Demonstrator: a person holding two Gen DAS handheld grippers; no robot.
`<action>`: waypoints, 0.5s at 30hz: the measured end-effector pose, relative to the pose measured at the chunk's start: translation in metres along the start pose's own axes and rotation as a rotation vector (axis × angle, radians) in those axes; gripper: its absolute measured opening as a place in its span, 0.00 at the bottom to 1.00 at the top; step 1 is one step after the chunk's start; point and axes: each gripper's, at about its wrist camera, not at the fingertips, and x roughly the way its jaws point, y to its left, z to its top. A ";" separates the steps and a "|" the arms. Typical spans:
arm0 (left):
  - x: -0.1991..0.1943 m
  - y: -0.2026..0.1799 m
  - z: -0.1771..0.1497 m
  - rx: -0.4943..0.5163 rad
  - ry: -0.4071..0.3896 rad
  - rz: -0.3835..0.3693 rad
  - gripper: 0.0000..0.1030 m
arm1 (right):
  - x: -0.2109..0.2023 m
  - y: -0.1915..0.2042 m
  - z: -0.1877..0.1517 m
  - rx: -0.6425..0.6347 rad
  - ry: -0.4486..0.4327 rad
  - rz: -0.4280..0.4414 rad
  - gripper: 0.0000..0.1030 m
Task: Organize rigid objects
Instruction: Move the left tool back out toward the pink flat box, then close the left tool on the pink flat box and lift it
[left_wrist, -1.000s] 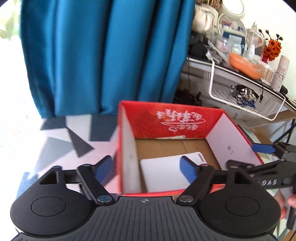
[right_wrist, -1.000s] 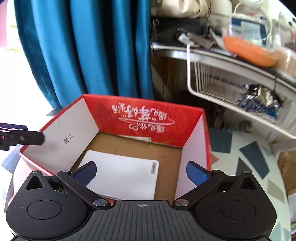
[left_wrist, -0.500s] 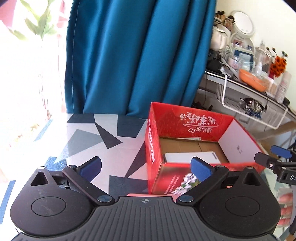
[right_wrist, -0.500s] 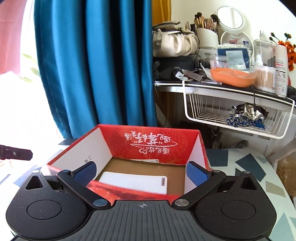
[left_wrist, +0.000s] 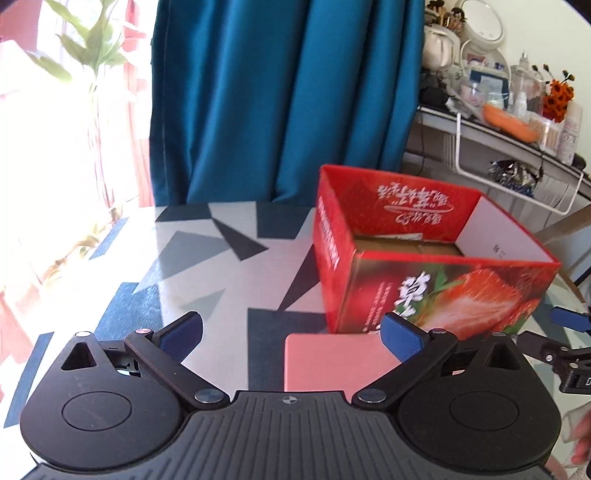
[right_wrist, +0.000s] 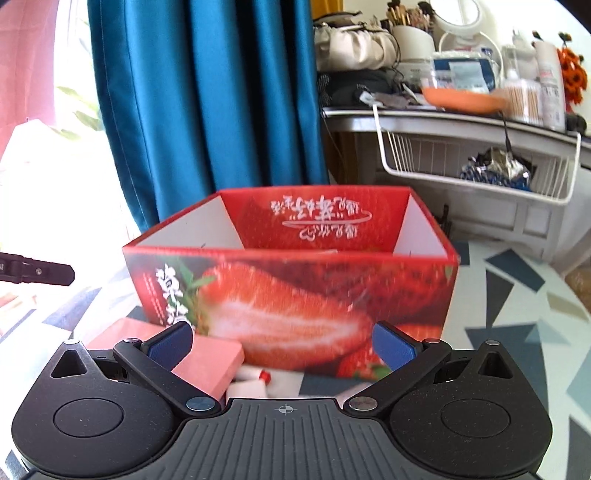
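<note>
A red strawberry-print carton (left_wrist: 436, 291) (right_wrist: 288, 295) stands open-topped on the patterned table; its contents are hidden from here. A flat pink box (left_wrist: 332, 363) (right_wrist: 199, 363) lies on the table against the carton's near wall. My left gripper (left_wrist: 291, 334) hangs open over the pink box, nothing between its blue pads. My right gripper (right_wrist: 282, 345) is open too, close in front of the carton. Below it lies a small white tube with a red cap (right_wrist: 255, 376). The right gripper's fingers (left_wrist: 565, 325) show at the left view's right edge.
A blue curtain (left_wrist: 280, 99) hangs behind the table. A cluttered shelf (right_wrist: 461, 114) with a white wire basket (right_wrist: 480, 173) stands at the right. The table's patterned top (left_wrist: 207, 254) spreads left of the carton. A plant (left_wrist: 88, 48) stands at the bright window.
Both grippers have pulled back and down from over the carton; the white card inside has dropped out of sight, and the pink box and tube have come into view. The left jaws widened.
</note>
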 end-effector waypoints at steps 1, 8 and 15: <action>0.000 0.000 -0.003 0.000 0.002 0.011 1.00 | 0.000 0.000 -0.004 0.000 0.001 -0.008 1.00; -0.002 0.005 -0.023 -0.039 0.025 0.012 1.00 | 0.003 0.007 -0.025 -0.056 0.022 0.003 1.00; 0.010 -0.004 -0.031 -0.024 0.065 0.050 1.00 | 0.009 0.014 -0.034 -0.081 0.047 0.056 1.00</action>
